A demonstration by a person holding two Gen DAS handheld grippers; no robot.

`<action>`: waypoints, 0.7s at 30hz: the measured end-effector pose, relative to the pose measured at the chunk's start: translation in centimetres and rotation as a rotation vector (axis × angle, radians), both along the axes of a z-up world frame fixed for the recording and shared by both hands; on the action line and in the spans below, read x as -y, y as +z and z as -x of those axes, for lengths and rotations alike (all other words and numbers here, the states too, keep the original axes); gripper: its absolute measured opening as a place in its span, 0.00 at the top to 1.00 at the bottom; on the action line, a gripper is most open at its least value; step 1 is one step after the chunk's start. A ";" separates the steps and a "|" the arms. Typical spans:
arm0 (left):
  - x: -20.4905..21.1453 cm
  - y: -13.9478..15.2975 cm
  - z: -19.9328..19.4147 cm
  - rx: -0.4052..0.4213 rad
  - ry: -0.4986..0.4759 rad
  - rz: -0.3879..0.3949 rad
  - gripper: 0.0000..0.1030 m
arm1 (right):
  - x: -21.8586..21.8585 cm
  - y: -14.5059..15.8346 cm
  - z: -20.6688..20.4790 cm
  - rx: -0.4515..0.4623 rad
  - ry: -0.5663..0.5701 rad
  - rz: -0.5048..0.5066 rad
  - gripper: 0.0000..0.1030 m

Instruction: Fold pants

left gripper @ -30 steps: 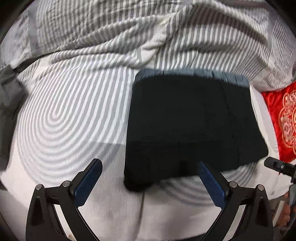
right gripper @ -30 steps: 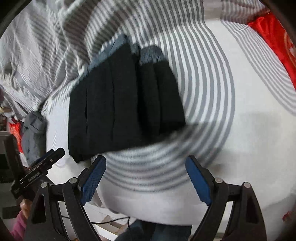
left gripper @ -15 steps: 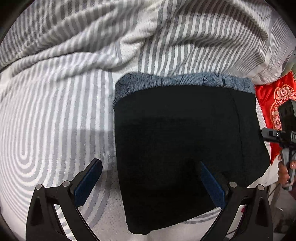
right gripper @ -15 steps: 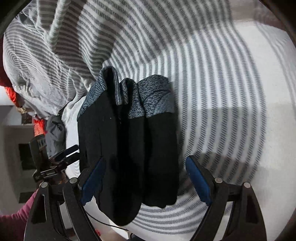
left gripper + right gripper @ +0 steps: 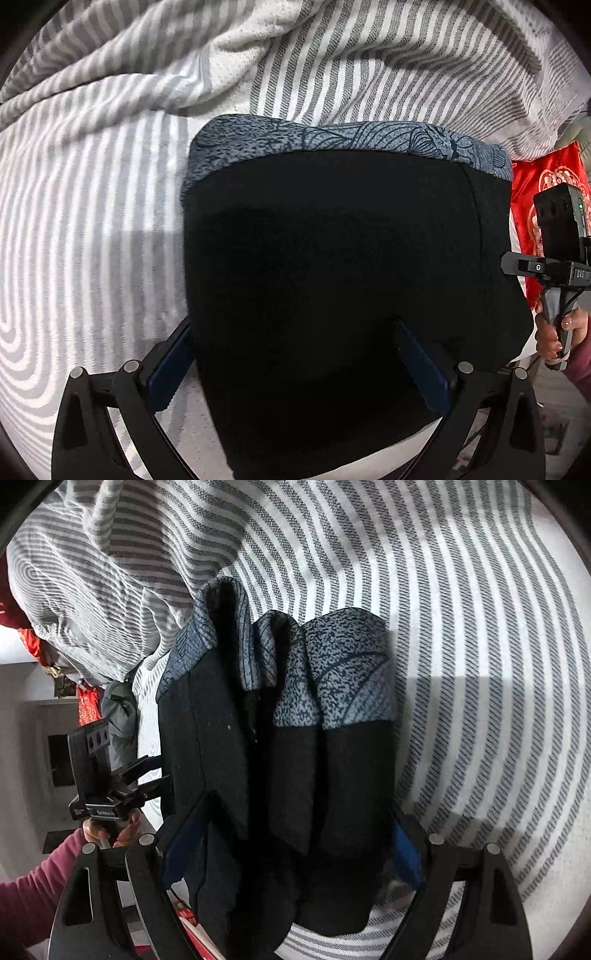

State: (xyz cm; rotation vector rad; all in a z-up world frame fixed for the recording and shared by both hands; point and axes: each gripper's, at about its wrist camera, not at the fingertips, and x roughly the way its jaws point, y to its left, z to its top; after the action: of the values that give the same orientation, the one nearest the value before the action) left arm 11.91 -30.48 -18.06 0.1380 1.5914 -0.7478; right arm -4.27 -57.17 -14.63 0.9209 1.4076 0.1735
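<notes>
Place: striped bed sheet (image 5: 92,229), rumpled at back | Thing: black pants (image 5: 332,266) lying folded flat on it | Tools: left gripper (image 5: 295,362) and right gripper (image 5: 291,845) wide apart over near edge, holding nothing | Tip: pinch every layer together, lift evenly.

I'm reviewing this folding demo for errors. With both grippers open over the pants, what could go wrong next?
The pants lie in several stacked layers, so the right gripper may pinch only some. The left gripper straddles one edge and could catch the striped sheet too. The near end hangs over the bed edge and may slide off.
</notes>
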 end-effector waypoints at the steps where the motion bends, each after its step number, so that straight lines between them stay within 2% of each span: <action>1: 0.1 -0.1 0.1 -0.001 0.005 0.003 0.00 | 0.0 -0.1 -0.1 -0.010 -0.004 0.004 0.13; 2: 0.0 -0.1 0.2 0.003 0.009 0.007 0.00 | -0.2 0.0 -0.3 -0.022 -0.006 0.014 0.14; 3: 0.0 0.1 0.4 0.013 0.011 0.015 0.05 | -0.3 0.1 -0.4 -0.028 -0.008 0.022 0.17; 4: 0.1 0.5 0.6 0.019 0.010 0.034 0.14 | -0.4 0.2 -0.5 -0.029 -0.010 0.025 0.21; 6: 0.4 1.3 1.1 0.040 0.004 0.052 0.23 | -0.2 0.7 -0.2 -0.018 -0.023 0.022 0.36; 7: 0.4 1.7 1.3 0.052 -0.001 0.051 0.28 | 0.0 0.9 -0.1 -0.011 -0.029 0.017 0.40; 9: 0.6 2.3 1.7 0.074 -0.002 0.044 0.33 | 0.0 1.5 0.1 0.006 -0.036 0.007 0.52; 11: 0.5 2.9 1.8 0.086 0.018 0.045 0.38 | 0.1 2.1 0.3 0.021 -0.051 -0.015 0.57; 13: 0.4 3.3 1.7 0.092 0.037 0.052 0.42 | 0.1 2.6 0.4 0.032 -0.065 -0.029 0.59; 21: 1.0 5.3 3.0 0.132 0.024 0.067 0.43 | 0.1 5.0 1.9 0.077 -0.104 -0.076 0.62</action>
State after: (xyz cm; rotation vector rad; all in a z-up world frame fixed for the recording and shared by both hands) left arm 8.95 -31.47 -12.76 0.1170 1.4391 -0.7567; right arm -6.13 -57.31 -9.59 1.0374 1.2861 0.1831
